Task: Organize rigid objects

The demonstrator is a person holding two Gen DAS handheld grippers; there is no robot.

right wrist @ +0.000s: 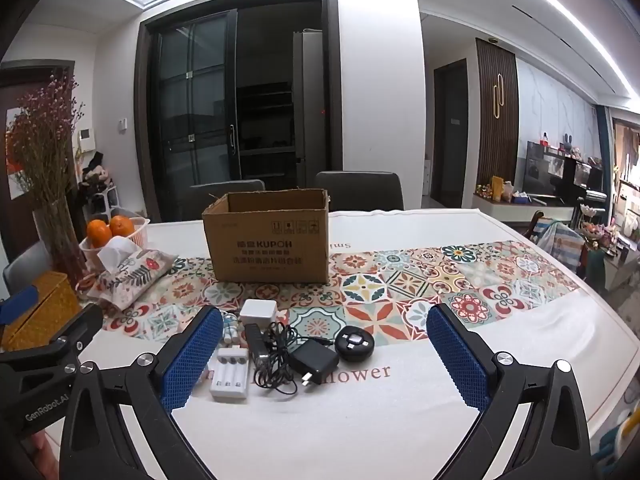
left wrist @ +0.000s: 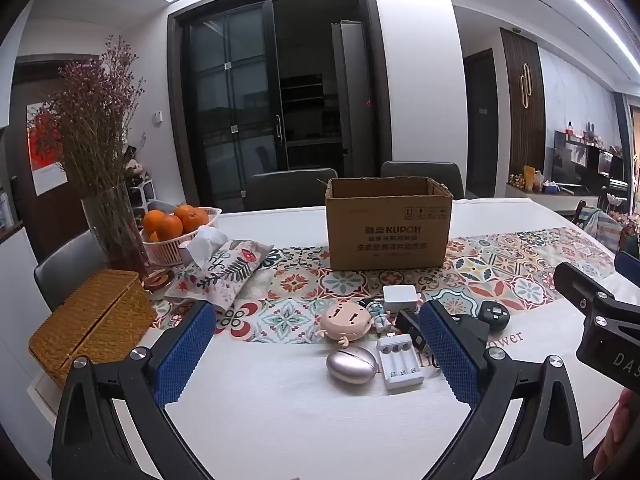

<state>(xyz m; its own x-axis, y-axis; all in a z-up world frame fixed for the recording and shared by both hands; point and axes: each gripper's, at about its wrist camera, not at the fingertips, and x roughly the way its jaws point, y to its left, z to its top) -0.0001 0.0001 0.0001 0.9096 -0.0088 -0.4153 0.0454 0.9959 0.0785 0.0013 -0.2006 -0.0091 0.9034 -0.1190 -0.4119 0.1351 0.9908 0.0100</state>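
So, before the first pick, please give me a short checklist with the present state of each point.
1. Left gripper open and holding nothing: ok.
2. Right gripper open and holding nothing: ok.
3. Brown cardboard box upright, top open: ok.
4. Inside of the box free: cannot tell, only the upper inner walls show.
5. Silver egg-shaped case and white battery charger lie separate, nothing on top of them: ok.
6. Black plug adapter free of its tangled black cable: not ok, the cable lies against it.
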